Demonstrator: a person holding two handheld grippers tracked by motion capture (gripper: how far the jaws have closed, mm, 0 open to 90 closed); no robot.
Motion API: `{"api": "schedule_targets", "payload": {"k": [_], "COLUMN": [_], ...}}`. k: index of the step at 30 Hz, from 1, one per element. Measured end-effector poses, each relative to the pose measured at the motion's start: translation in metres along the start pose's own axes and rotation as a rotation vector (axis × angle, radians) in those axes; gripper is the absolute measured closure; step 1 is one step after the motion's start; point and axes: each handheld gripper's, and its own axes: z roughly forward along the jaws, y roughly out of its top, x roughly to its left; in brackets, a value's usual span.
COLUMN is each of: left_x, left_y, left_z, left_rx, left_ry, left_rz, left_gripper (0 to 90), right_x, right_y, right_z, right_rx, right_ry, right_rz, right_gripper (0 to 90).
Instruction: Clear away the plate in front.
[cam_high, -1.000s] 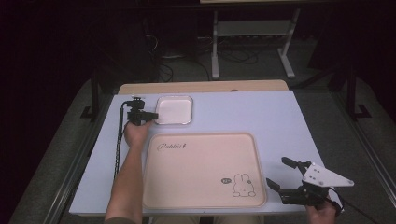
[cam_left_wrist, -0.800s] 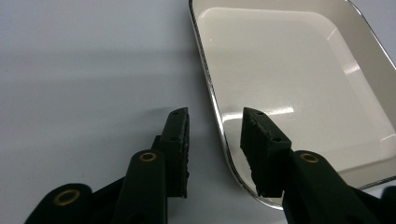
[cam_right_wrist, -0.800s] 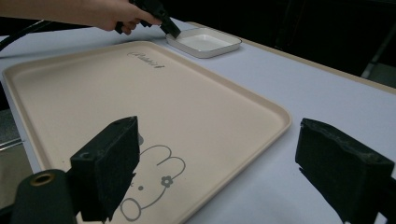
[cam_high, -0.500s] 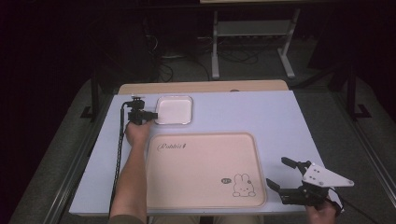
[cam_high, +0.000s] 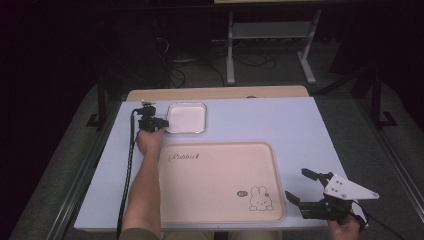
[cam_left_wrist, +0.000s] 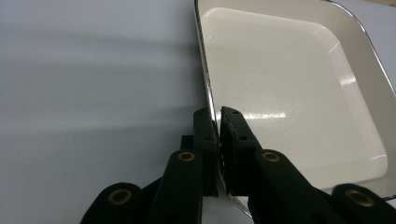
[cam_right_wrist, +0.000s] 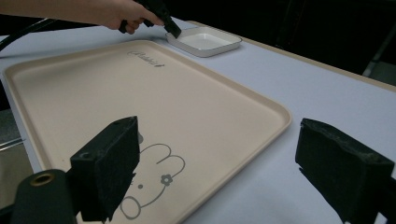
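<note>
At the far left of the surface (cam_high: 300, 125), just beyond the big beige rabbit tray (cam_high: 220, 182), sits the small white square dish (cam_high: 186, 118); it looks stiff, light and glossy, so probably slippery and chippable, and its thin raised rim is the natural place to pinch. The left hand-held gripper (cam_left_wrist: 218, 122) has just been closing and now clamps that rim at the dish's left edge, one jaw inside and one outside. At the right, the right hand-held gripper (cam_right_wrist: 219, 154) hangs spread wide and empty over the tray's near corner.

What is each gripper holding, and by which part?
Left gripper, jaws just closing, pinches the white dish by its near-side rim. Right gripper is open, holding nothing.
</note>
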Motion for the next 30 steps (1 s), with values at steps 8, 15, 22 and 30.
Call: {"api": "schedule_targets", "payload": {"k": [8,15,22,30], "left_x": [0.003,0.004,0.004,0.007], "left_y": [0.000,0.000,0.002,0.007], "left_z": [0.001,0.000,-0.003,-0.018], "left_rx": [-0.018,-0.033,-0.059,-0.110], "left_ry": [-0.047,-0.063,-0.109,-0.141], "left_rz": [-0.063,-0.105,-0.135,-0.168], "left_gripper": [88.8,89.0,89.0,89.0], "right_x": [-0.001,-0.002,-0.002,-0.002], "right_y": [-0.001,-0.001,-0.001,-0.002], "right_z": [0.000,-0.001,-0.001,-0.001], "right_rx": [-0.001,-0.006,-0.009,-0.008], "right_ry": [-0.001,-0.002,-0.002,-0.005], "right_rz": [0.005,0.009,0.015,0.017], "right_gripper": [12.9,12.9,12.9,12.9]}}
